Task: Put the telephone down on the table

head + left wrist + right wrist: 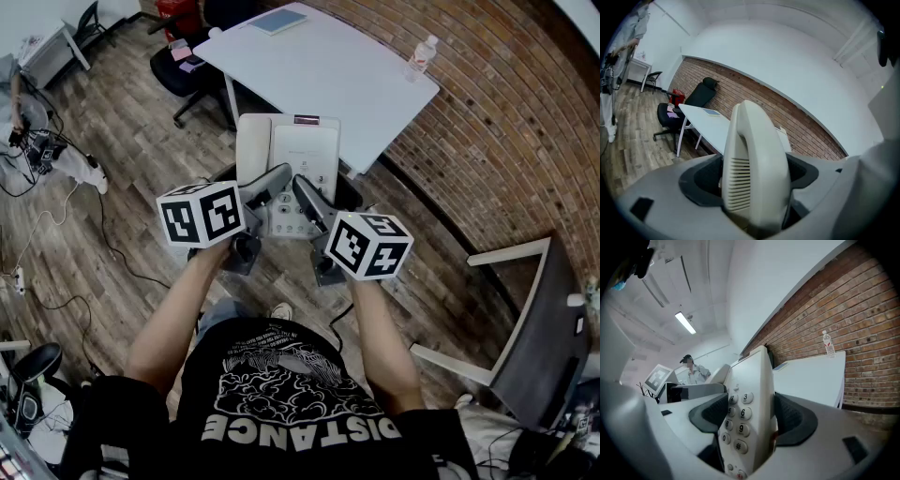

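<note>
— Where's the telephone (289, 155)?
— Up in the air between your two grippers, on your side of the white surface (347, 75) and not touching it.
— And the fingers?
— Your left gripper (270, 187) has its fingers (703, 178) clamped on the handset side. Your right gripper (309, 202) is clamped on the keypad side. A bottle (424, 54) stands at the surface's far corner.
</note>
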A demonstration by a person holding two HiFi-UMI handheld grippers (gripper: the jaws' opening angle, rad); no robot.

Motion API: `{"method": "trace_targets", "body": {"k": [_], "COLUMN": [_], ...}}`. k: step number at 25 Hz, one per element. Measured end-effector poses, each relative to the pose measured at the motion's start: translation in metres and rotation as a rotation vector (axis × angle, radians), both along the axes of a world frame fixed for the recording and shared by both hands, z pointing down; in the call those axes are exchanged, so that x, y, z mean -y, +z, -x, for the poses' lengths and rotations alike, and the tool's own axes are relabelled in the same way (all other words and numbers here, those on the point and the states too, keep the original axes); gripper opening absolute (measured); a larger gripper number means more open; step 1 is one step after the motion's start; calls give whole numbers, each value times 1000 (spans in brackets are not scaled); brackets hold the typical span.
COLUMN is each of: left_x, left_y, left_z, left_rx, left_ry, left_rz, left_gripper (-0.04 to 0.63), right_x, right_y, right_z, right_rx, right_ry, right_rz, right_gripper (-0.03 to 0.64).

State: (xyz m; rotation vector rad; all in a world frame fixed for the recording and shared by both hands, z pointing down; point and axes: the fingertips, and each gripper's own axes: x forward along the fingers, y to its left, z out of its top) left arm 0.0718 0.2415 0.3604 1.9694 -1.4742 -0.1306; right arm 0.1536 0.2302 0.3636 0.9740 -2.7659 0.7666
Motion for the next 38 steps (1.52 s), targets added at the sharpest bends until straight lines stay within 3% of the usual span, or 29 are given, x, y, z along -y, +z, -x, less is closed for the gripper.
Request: {"method": "trace_targets", "body": {"k": [6,15,31,38], "left_x": [8,65,239,283], "left_y": [14,21,25,29], "left_z": [4,12,115,159], "left_rx": [-2,-12,-47,-64], "left_ry": [2,43,179,208], "left_rz": [11,34,86,94], "left_gripper": [396,396,396,396], "right_x": [8,61,225,266], "right_y": [9,16,19,20], "right_z": [0,8,110,154], "right_rx": [-1,-5,-25,-46], "right_ry": [14,59,186,215], "right_rz": [-1,27,90,96], "right_gripper": [308,308,305,304]}}
